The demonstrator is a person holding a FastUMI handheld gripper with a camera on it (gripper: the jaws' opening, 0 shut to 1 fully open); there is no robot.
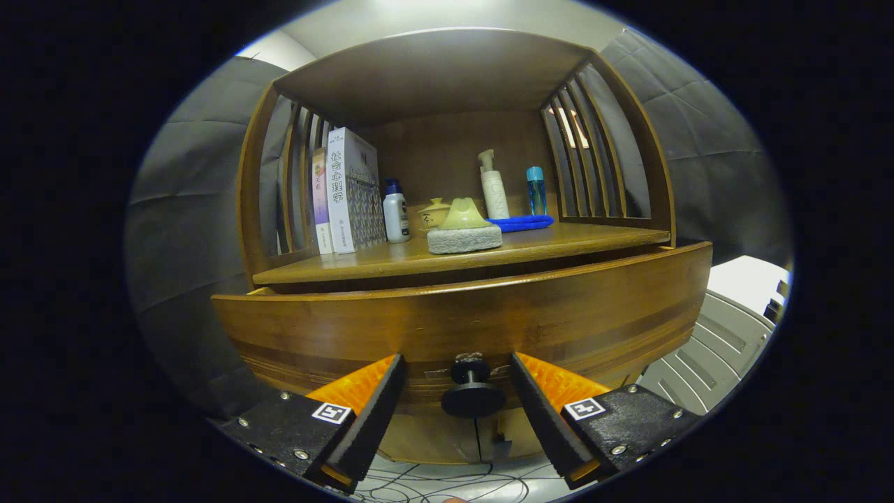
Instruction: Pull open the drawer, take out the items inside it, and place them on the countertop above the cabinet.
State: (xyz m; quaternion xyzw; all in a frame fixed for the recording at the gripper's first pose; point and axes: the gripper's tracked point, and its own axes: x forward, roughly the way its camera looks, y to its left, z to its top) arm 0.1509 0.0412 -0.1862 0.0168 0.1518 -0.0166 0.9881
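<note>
With the drawer (461, 328) seemingly pulled out a little, its knob (473, 392) is straddled, ungripped, between the wide-open tool (457, 391) fingers; emptying is left.

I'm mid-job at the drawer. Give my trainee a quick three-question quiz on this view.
1. True or false: the gripper has its fingers shut on the drawer knob.
2. What lies nearest the countertop's front edge? A) sponge B) white bottle C) blue cloth
3. Fill in: the books stand beside the ____ slats of the cabinet.

Key:
1. False: the fingers are open, with the knob between them.
2. A.
3. Left.
</note>
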